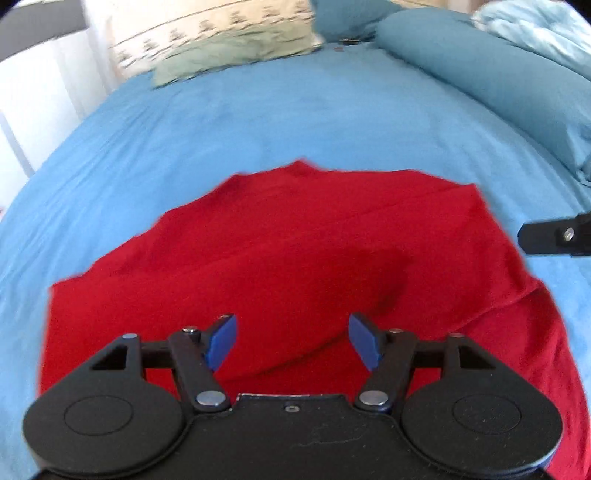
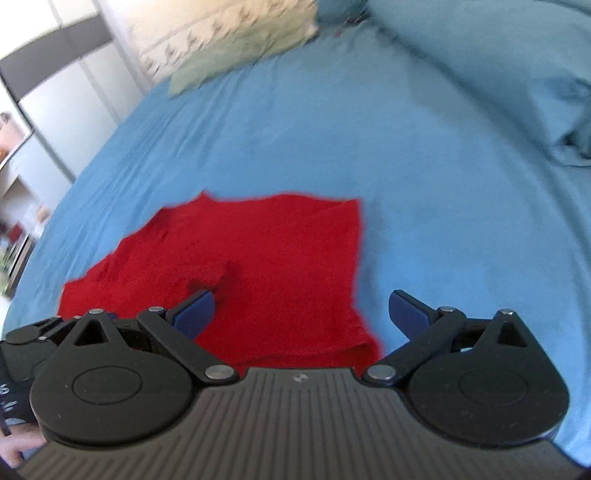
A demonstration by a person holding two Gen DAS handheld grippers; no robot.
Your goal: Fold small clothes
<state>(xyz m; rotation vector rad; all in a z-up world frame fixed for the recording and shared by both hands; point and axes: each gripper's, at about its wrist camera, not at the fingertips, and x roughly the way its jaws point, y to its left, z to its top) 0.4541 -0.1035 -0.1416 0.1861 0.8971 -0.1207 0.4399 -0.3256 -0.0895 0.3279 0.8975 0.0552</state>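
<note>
A red garment (image 1: 295, 251) lies flat on the blue bed sheet (image 1: 258, 122), with one layer folded over another and a crease running across it. My left gripper (image 1: 292, 338) hovers just over its near part, open, with nothing between the blue pads (image 1: 221, 339). In the right wrist view the red garment (image 2: 266, 251) fills the lower left. My right gripper (image 2: 300, 314) is open over the garment's near right corner, one pad above the cloth and the other above the sheet. A black part of the right gripper (image 1: 554, 236) shows at the right edge of the left wrist view.
A patterned pillow (image 1: 221, 33) lies at the head of the bed, with a teal rolled duvet (image 1: 480, 74) along the right side. White wardrobe doors (image 2: 55, 92) stand beyond the left bed edge. A hand (image 2: 14, 450) shows at the lower left corner.
</note>
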